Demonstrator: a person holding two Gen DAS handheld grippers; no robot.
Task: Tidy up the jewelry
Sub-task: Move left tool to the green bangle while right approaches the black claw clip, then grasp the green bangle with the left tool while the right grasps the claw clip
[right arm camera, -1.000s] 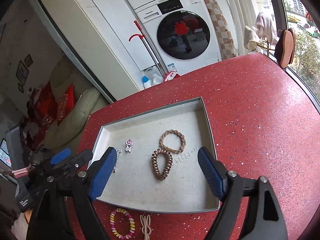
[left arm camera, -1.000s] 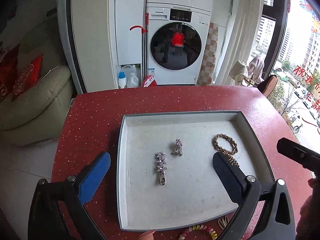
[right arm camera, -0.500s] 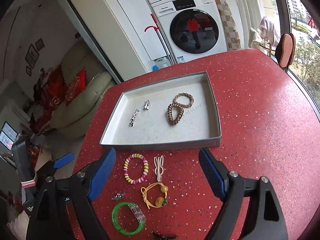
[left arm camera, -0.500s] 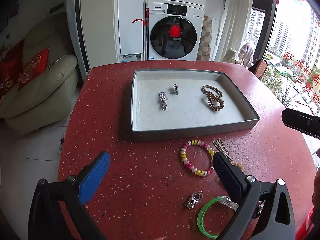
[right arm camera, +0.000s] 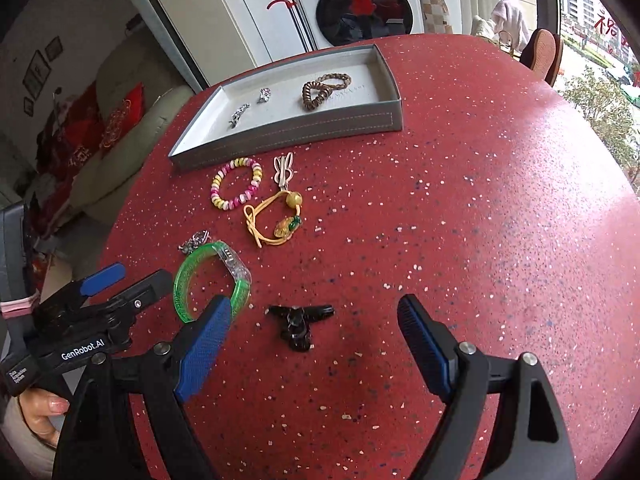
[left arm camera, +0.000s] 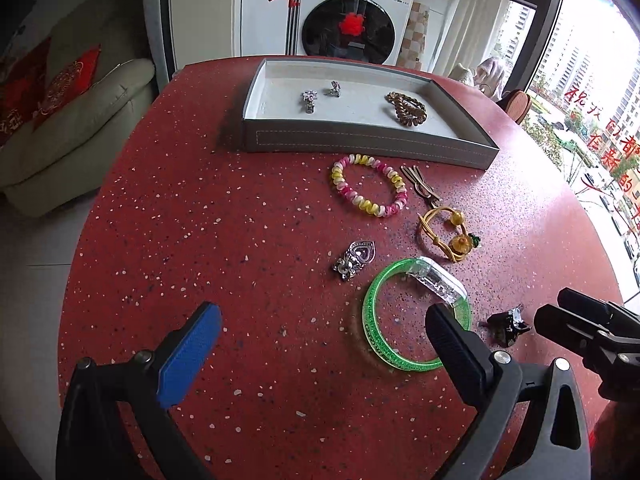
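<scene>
A grey tray (left arm camera: 360, 142) (right arm camera: 304, 130) at the table's far side holds a silver clip (left arm camera: 309, 100), a small silver piece (left arm camera: 333, 88) and brown hair ties (left arm camera: 406, 108) (right arm camera: 320, 88). In front of it lie a pink-yellow bead bracelet (left arm camera: 368, 184) (right arm camera: 236, 184), a beige clip (right arm camera: 284, 168), a yellow cord bracelet (left arm camera: 448, 232) (right arm camera: 276, 220), a silver heart brooch (left arm camera: 354, 258), a green bangle (left arm camera: 412, 316) (right arm camera: 212, 280) and a black hair clip (right arm camera: 298, 322) (left arm camera: 506, 324). My left gripper (left arm camera: 320, 344) is open, near the bangle. My right gripper (right arm camera: 314, 344) is open around the black clip.
The round red speckled table (right arm camera: 480, 200) drops off on all sides. A washing machine (left arm camera: 348, 20) and a sofa (left arm camera: 60, 120) stand beyond it. A window (left arm camera: 592, 100) is on the right.
Both grippers have pulled back from over the tray towards the near side of the table, bringing the loose jewelry into view. Both stay open and empty.
</scene>
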